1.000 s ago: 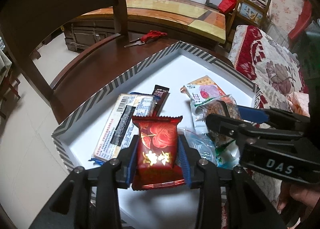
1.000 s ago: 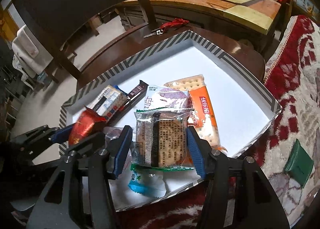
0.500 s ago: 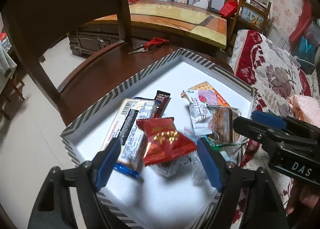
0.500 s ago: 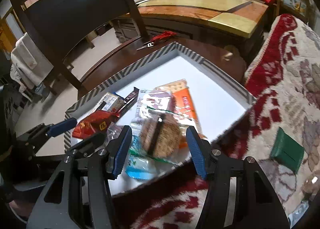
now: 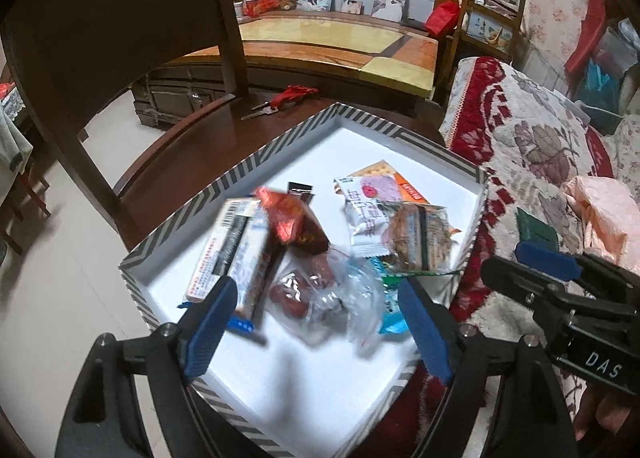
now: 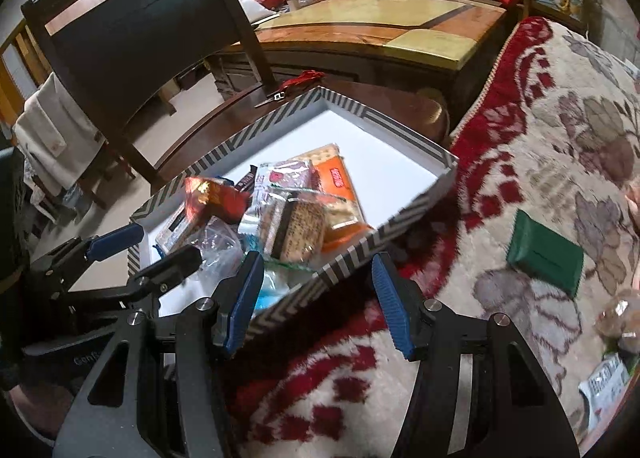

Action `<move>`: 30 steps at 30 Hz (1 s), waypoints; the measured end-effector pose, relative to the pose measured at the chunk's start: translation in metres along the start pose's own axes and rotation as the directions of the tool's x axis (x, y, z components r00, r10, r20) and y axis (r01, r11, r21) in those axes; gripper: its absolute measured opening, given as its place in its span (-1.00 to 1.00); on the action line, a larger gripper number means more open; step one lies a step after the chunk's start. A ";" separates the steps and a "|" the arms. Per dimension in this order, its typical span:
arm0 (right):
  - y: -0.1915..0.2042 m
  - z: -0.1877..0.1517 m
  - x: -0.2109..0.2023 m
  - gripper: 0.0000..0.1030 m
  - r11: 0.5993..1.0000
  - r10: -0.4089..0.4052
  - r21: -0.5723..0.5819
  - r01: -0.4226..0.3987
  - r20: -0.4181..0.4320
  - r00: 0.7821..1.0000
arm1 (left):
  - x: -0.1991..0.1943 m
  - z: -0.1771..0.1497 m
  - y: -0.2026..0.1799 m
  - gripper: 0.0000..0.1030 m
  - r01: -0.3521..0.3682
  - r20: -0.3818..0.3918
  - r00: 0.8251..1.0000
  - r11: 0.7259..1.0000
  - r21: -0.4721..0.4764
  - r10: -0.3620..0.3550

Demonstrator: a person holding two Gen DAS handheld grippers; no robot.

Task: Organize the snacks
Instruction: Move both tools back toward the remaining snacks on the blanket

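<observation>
Released a second ago, the red snack packet (image 5: 294, 224) now lies in the striped box (image 5: 224, 186) on the other snacks. Left gripper (image 5: 316, 322) is opening and empty; right gripper (image 6: 316, 302) — also empty, jaws apart — hangs over the blanket (image 6: 540, 162), probably heading for the green packet (image 6: 544, 252).

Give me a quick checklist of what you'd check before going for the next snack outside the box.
1. Left tool empty: ok, jaws opening, nothing between them.
2. Right tool empty: ok, jaws apart, nothing held.
3. Red packet inside striped box: ok, lying on other snacks.
4. Biscuit pack in box: ok.
5. Next snack visible: ok, green packet lies on the blanket.
6. Path to it clear: cannot tell.
</observation>
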State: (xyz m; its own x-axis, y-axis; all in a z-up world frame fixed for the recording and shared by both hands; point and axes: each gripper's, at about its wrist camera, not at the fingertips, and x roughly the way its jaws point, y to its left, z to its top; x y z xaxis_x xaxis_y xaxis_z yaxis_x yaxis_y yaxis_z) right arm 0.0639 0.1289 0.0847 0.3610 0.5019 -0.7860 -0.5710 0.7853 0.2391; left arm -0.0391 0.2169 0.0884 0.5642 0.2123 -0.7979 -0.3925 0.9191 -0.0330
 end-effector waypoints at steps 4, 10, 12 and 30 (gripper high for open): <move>-0.006 -0.012 -0.007 0.10 1.000 -0.011 0.017 0.011 0.002 1.000 | -0.008 -0.005 -0.010 0.67 0.022 0.014 1.000 1.000 0.002 -0.022; -0.022 -0.038 -0.028 0.10 0.997 -0.046 0.060 0.044 0.028 0.999 | -0.015 -0.017 -0.035 0.73 0.063 0.022 0.998 0.997 0.040 -0.064; -0.031 -0.046 -0.034 0.10 0.995 -0.055 0.081 0.053 0.023 0.998 | -0.018 -0.021 -0.044 0.73 0.071 0.023 0.997 0.996 0.061 -0.072; -0.101 -0.147 -0.108 0.10 0.962 -0.220 0.199 0.189 0.146 0.965 | -0.024 -0.074 -0.108 0.82 0.208 0.101 0.966 0.949 0.238 -0.237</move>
State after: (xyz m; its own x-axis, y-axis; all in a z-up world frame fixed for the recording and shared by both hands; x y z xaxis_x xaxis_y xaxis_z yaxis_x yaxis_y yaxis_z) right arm -0.0254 -0.0581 0.0618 0.5813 0.3641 -0.7277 -0.3343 0.9222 0.1944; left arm -0.0640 0.0874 0.0666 0.7113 0.0204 -0.7026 -0.0822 0.9951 -0.0543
